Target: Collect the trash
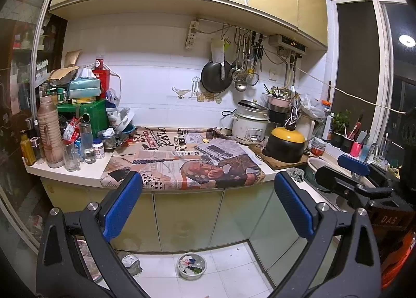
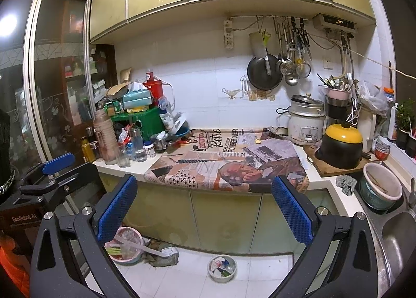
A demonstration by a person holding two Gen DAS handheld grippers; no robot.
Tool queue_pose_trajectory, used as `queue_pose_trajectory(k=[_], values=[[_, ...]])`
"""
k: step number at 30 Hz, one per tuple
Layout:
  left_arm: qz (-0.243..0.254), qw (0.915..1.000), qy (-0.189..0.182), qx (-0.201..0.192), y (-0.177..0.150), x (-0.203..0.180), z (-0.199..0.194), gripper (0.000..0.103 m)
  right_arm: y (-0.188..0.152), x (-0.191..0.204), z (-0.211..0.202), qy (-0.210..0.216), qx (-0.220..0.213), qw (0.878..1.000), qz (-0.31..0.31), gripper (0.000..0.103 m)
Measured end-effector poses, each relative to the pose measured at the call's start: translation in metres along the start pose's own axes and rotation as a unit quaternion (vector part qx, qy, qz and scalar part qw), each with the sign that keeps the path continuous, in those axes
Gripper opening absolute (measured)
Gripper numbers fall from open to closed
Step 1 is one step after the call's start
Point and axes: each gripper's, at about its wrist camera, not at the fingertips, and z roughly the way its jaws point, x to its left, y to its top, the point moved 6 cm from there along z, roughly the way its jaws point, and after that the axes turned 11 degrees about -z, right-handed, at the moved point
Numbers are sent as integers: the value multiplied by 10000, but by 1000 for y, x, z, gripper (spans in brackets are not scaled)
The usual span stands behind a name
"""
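A small white bowl (image 1: 191, 266) (image 2: 222, 268) holding scraps of wrapper sits on the tiled floor below the counter. To its left lie a crumpled bag (image 2: 166, 252) and a pink basin (image 2: 124, 246) of refuse. A small yellow scrap (image 1: 205, 140) (image 2: 258, 139) lies on the printed newspaper sheet (image 1: 182, 165) that covers the counter. My left gripper (image 1: 208, 178) and right gripper (image 2: 205, 181) hang in the air in front of the counter edge. Both are open wide with nothing between the blue pads.
Bottles and jars (image 1: 52, 136) crowd the counter's left end. A rice cooker (image 1: 249, 126) and a yellow-lidded black pot (image 1: 284, 145) stand at the right. A sink (image 2: 397, 235), a bucket (image 2: 381, 184) and a grey rag (image 2: 345, 183) are at the far right.
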Motion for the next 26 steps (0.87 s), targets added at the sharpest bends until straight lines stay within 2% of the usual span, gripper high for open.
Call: queue_pose_trajectory(k=[15,26], values=[[-15,10000,-26,22,1,-1,5,102,2,-5,5,-10,20,10000,30,103],[-81,9997,154,180,5,6,41,102,3,-8,32,58,149,9998,96,103]])
